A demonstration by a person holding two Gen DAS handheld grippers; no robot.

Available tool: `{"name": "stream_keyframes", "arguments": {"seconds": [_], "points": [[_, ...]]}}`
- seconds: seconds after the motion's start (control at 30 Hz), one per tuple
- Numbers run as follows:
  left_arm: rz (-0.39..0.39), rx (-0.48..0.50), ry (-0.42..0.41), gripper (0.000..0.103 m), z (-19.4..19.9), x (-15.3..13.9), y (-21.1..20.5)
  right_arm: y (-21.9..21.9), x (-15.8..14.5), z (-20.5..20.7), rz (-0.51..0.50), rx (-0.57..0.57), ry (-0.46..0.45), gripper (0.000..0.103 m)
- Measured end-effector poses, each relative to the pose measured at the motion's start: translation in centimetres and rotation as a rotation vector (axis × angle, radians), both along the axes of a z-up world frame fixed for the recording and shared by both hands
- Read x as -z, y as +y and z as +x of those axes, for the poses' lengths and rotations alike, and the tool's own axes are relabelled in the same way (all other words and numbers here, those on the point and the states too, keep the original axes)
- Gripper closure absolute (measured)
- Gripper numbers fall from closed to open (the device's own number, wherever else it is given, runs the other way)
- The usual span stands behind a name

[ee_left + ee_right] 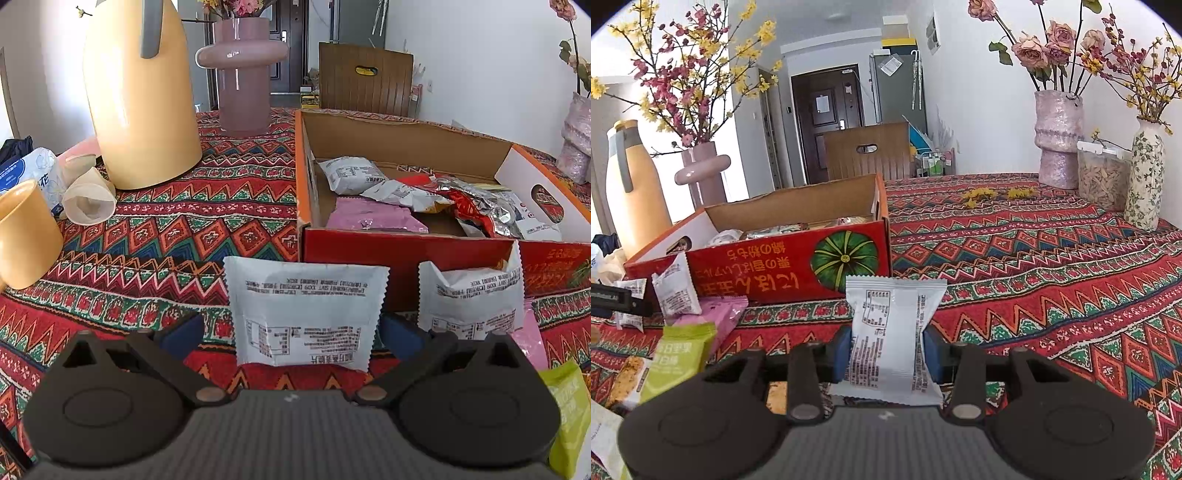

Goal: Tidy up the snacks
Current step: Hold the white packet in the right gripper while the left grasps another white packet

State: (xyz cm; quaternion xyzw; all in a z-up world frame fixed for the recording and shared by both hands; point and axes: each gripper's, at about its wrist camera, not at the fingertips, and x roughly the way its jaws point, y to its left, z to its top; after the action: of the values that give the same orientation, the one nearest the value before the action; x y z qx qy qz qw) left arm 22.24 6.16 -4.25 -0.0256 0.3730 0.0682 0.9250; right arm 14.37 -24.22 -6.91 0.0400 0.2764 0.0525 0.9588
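Observation:
My right gripper (886, 356) is shut on a white snack packet (894, 332), held upright above the patterned tablecloth, to the right of the red cardboard box (757, 266). In the left wrist view my left gripper (291, 332) stands wide open around another white packet (303, 314) that stands upright at the box's (369, 247) front left corner. A gap shows between the left pad (184, 336) and that packet. A third white packet (472, 299) leans on the box front. Several packets lie inside the box.
A yellow jug (140, 96), pink vase (242, 74), yellow mug (26, 236) and paper cups (88, 199) stand left of the box. Green (679, 354) and pink (716, 314) packets lie before it. Two vases (1058, 136) and a jar (1102, 177) stand far right.

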Motion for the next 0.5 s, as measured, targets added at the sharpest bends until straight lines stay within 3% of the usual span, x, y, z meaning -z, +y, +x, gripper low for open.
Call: {"name": "stream_keyframes", "arguments": {"seconds": [0.13,0.2,0.3,0.5], "points": [[0.005,0.022,-0.010,0.010,-0.1,-0.2,-0.4,0.0,0.0,0.0,0.001,-0.001,0.000,0.063],[0.002,0.024,-0.007,0.026,0.0,-0.1,-0.4,0.0,0.0,0.0,0.000,-0.001,0.000,0.063],[-0.018,0.038,-0.020,0.038,-0.3,-0.4,-0.4,0.0,0.0,0.0,0.000,-0.001,0.000,0.063],[-0.017,0.064,-0.053,0.051,-1.4,-0.9,-0.6,0.0,0.0,0.0,0.001,-0.001,0.001,0.063]]}}
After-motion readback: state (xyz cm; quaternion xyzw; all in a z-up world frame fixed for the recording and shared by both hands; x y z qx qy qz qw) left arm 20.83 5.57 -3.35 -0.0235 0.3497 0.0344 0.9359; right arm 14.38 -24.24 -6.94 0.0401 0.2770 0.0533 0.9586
